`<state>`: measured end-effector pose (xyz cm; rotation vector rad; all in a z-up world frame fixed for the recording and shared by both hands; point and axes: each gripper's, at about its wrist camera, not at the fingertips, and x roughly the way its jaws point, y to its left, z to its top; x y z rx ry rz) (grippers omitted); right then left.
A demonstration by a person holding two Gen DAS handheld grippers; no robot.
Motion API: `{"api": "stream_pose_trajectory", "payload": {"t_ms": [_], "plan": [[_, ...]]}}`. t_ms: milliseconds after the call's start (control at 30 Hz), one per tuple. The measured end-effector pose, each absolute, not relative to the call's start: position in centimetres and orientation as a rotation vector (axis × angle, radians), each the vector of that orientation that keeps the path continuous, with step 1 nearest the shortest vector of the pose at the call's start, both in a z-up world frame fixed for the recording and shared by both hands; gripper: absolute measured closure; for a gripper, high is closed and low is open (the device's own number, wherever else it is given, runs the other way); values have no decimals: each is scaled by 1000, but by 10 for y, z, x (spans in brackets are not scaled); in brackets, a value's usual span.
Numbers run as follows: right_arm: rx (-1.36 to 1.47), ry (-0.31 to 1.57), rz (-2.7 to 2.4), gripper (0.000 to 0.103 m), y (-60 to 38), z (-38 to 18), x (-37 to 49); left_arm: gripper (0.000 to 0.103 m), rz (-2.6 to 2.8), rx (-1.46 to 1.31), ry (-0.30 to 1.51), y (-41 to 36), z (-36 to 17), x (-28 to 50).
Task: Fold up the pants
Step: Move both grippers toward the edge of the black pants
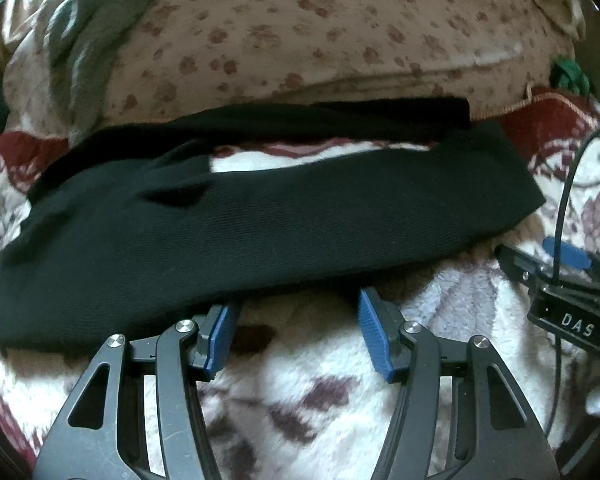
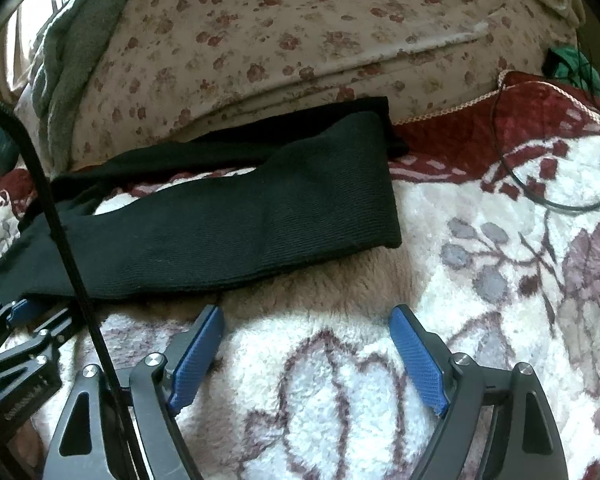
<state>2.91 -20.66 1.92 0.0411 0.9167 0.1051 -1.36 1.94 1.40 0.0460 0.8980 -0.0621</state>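
Black pants (image 1: 260, 224) lie folded lengthwise across a white fleece blanket (image 1: 308, 392) with a dark floral print; the two legs part slightly and show blanket between them. My left gripper (image 1: 300, 308) stands open at the pants' near edge. Its left fingertip touches the hem and nothing lies between the blue pads (image 1: 374, 332). In the right wrist view the pants (image 2: 240, 220) end at centre. My right gripper (image 2: 308, 316) is open over bare blanket (image 2: 340, 380), just short of the cloth. The left gripper (image 2: 20, 320) shows at the left edge there, and the right gripper (image 1: 560, 276) at the right of the left wrist view.
Behind the pants rises a beige flowered quilt (image 2: 300, 32), with a grey-green towel (image 2: 76, 52) at its left. A black cable (image 2: 76, 280) crosses the left of the right wrist view and another cable loop (image 2: 540, 200) lies on the blanket at the right. A green item (image 2: 572, 64) sits far right.
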Motion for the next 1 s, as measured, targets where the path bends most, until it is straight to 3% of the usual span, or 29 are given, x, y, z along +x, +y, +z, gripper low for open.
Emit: {"api": "stream_pose_trajectory", "payload": {"t_ms": [367, 1000], "plan": [[21, 861, 257, 28, -188, 45, -12, 47, 6, 50, 814, 38, 49, -45], [75, 836, 314, 28, -167, 72, -31, 47, 50, -34, 777, 75, 76, -72]]}}
